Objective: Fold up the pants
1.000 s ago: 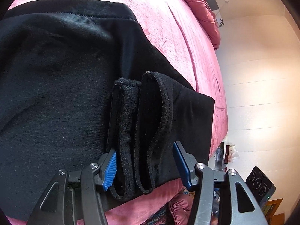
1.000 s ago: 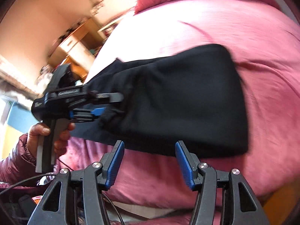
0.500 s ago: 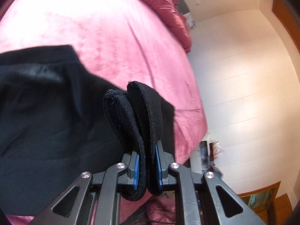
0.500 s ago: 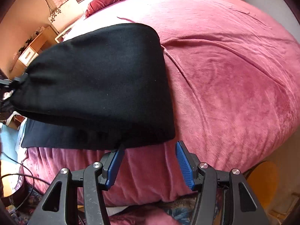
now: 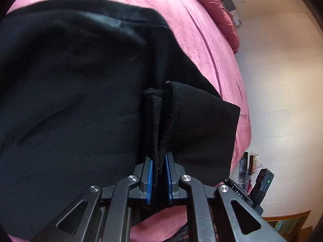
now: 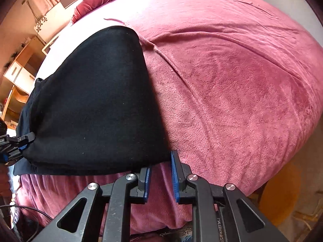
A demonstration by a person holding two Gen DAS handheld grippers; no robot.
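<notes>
The black pants (image 5: 70, 100) lie folded on the pink bed cover (image 5: 191, 20). My left gripper (image 5: 158, 158) has its jaws closing, and its blue pads press on the two stacked hem edges at the near end. In the right wrist view the pants (image 6: 97, 100) form a dark slab on the cover (image 6: 232, 90). My right gripper (image 6: 162, 160) is at their near right corner with its jaws closing. The corner sits between the tips and hides the left tip. The left gripper (image 6: 28, 142) shows at the far left edge, clamped on the other end.
A red quilt (image 5: 212, 6) is bunched at the head of the bed. Wooden shelves (image 6: 18, 74) stand beyond the bed's left side. An orange stool (image 6: 282, 191) and a cable (image 6: 20, 207) are on the floor near the bed's front edge.
The left jaws went from wide open to clamped on the hem edges. The right gripper came down to the pants' near corner and its jaws narrowed onto it.
</notes>
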